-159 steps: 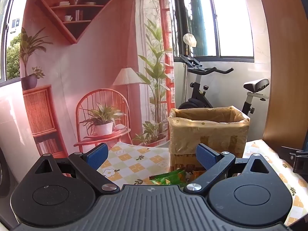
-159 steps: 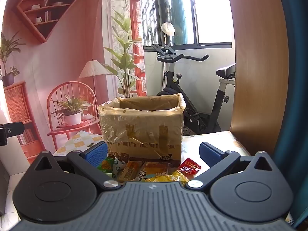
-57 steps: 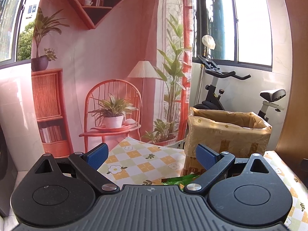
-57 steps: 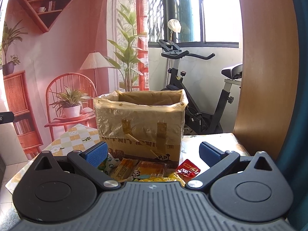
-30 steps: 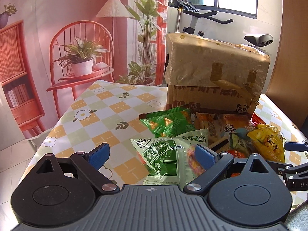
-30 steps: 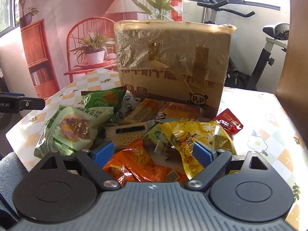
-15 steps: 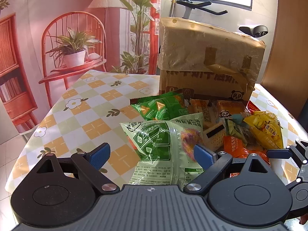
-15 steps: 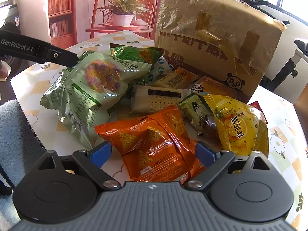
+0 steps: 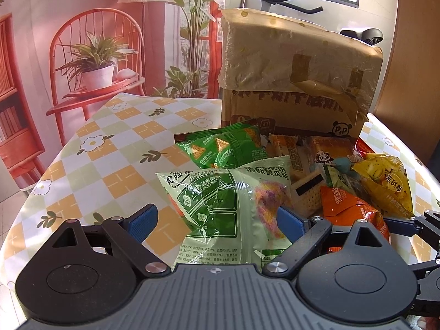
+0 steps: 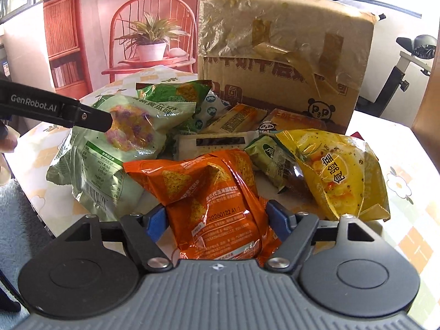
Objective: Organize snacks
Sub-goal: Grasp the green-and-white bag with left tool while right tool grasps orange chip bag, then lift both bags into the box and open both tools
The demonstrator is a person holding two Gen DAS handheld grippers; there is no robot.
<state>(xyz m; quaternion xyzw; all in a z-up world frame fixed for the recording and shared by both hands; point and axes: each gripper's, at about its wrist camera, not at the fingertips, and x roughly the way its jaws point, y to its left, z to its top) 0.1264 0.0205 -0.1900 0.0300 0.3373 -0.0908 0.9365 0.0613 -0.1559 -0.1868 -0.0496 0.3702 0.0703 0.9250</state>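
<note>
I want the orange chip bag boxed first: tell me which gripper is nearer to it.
Right. The right gripper has the orange chip bag between its jaws; the left gripper straddles the pale green bag beside it.

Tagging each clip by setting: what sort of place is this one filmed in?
Probably a room in a home, staged for recording. A printed backdrop of a chair, lamp and plants hangs behind the table with its checked floral tablecloth, and an exercise bike stands by a window behind the taped cardboard box.
</note>
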